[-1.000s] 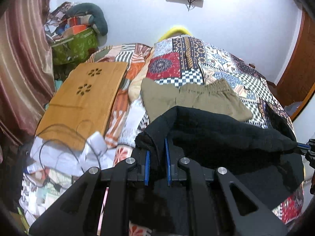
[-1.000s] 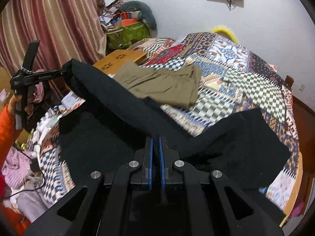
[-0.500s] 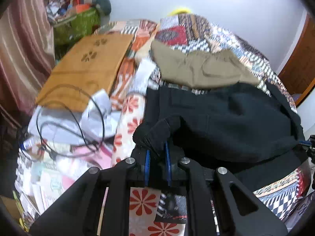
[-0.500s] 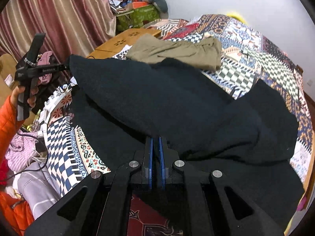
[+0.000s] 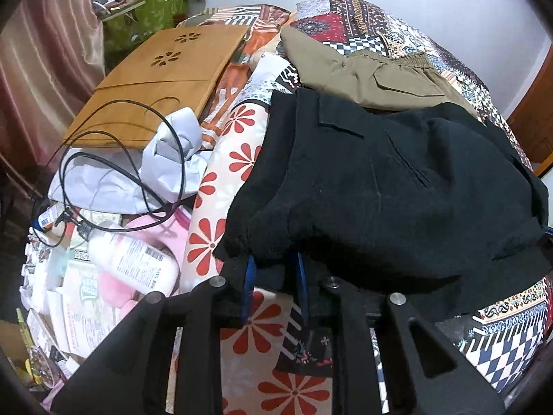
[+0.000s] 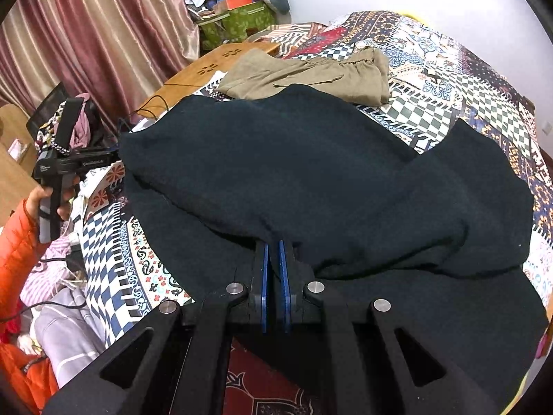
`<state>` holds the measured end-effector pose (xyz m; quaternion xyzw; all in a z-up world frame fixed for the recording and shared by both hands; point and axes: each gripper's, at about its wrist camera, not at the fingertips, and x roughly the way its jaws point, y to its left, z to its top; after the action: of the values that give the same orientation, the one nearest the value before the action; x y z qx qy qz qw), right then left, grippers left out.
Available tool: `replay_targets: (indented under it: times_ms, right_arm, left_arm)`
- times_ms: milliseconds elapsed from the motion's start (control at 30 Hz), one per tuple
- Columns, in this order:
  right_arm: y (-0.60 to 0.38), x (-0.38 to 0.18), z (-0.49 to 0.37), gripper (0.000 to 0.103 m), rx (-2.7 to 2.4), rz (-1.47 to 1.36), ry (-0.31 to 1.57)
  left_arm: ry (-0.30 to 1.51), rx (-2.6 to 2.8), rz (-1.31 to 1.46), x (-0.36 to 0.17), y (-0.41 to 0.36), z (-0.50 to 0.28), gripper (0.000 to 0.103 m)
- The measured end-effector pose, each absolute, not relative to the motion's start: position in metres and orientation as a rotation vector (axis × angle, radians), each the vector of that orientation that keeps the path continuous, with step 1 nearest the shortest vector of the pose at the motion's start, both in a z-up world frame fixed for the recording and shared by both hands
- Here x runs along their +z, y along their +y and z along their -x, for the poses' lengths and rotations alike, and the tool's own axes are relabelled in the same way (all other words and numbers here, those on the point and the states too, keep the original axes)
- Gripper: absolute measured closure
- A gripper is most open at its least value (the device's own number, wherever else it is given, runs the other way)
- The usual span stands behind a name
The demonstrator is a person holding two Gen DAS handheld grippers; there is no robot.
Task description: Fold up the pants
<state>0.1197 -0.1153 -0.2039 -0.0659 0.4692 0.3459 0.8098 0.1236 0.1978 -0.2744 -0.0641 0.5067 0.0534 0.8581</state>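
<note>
Black pants (image 5: 397,186) lie folded over on the patterned bedspread (image 5: 511,332); they also fill the right wrist view (image 6: 311,180). My left gripper (image 5: 273,263) is shut on a bunched black corner at the pants' near left edge. My right gripper (image 6: 273,252) is shut on the near edge of the top black layer. In the right wrist view the left gripper (image 6: 69,166) shows at the far left, held by a hand in an orange sleeve. The fingertips of both grippers are hidden by cloth.
Olive pants (image 5: 373,72) lie folded beyond the black ones, also seen in the right wrist view (image 6: 311,76). A wooden lap tray (image 5: 162,83), black cable (image 5: 114,173), white bottle (image 5: 131,259) and clutter sit left. Curtains (image 6: 103,34) hang at left.
Both grippers have come down and toward me with the black cloth. The raised layer now lies spread flat over the rest of the pants near the bed's edge.
</note>
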Motion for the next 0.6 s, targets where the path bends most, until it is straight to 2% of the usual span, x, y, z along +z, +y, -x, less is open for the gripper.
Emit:
replay_targets:
  times_ms: [333, 467, 533, 600]
  right_arm:
    - [-0.127, -0.187, -0.121, 0.086, 0.736, 0.128, 1.012]
    - [-0.143, -0.171, -0.122, 0.084, 0.716, 0.106, 0.976]
    - [-0.154, -0.162, -0.124, 0.072, 0.669, 0.102, 0.945]
    - [-0.167, -0.153, -0.126, 0.069, 0.641, 0.083, 0.909]
  left_arm:
    - [0.950, 0.131, 0.101, -0.212, 0.185, -0.103, 0.083]
    - [0.865, 0.131, 0.080, -0.175, 0.175, -0.108, 0.072]
    - [0.829, 0.121, 0.058, -0.159, 0.166, -0.116, 0.070]
    - [0.811, 0.101, 0.048, -0.150, 0.155, -0.127, 0.065]
